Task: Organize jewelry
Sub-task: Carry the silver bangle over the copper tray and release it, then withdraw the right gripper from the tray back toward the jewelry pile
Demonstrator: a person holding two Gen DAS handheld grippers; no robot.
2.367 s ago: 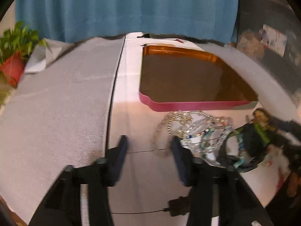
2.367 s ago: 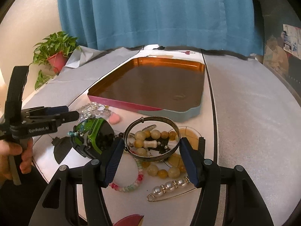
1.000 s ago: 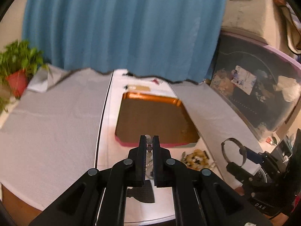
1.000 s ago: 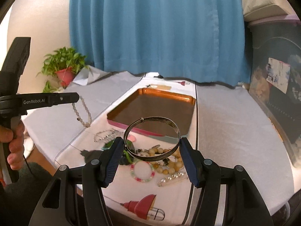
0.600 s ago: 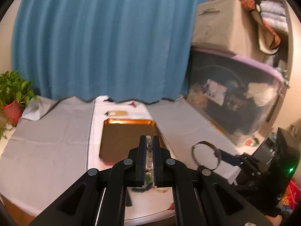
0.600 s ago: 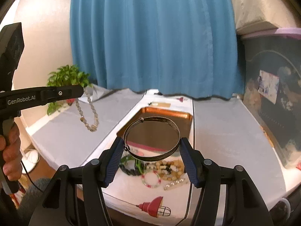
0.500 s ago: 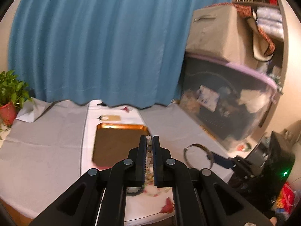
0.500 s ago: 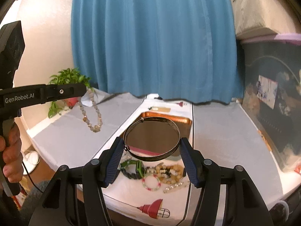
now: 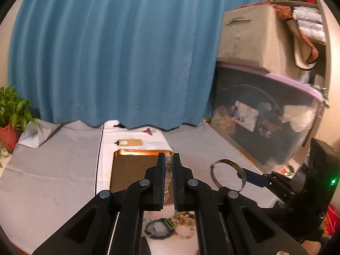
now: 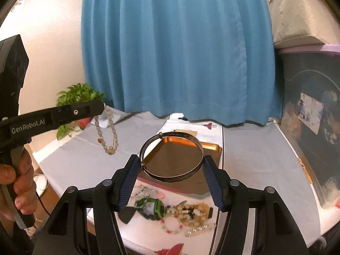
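My left gripper [image 9: 169, 159] is shut on a pale bead necklace [image 9: 168, 171], high above the table. In the right wrist view that necklace [image 10: 106, 136] hangs in a loop from the left gripper [image 10: 102, 108]. My right gripper [image 10: 171, 161] is shut on a silver bangle [image 10: 172, 175], held flat between the blue pads. The left wrist view shows the bangle [image 9: 228, 175] at the right. Below both lies an orange-brown tray [image 10: 176, 161] with a pink and blue rim.
Loose jewelry lies in front of the tray: a green watch [image 10: 152, 207], a bead pile [image 10: 191, 211], a pink-green bracelet [image 10: 172, 225], a pearl pin [image 10: 200, 229]. Grey cloth [image 10: 255, 165] flanks the white strip. A potted plant [image 9: 10, 114] stands left, a storage bin [image 9: 265, 123] right, a blue curtain behind.
Both grippers have risen well above the table with the necklace and the bangle still held. The tray and the jewelry pile look smaller and lower in both views.
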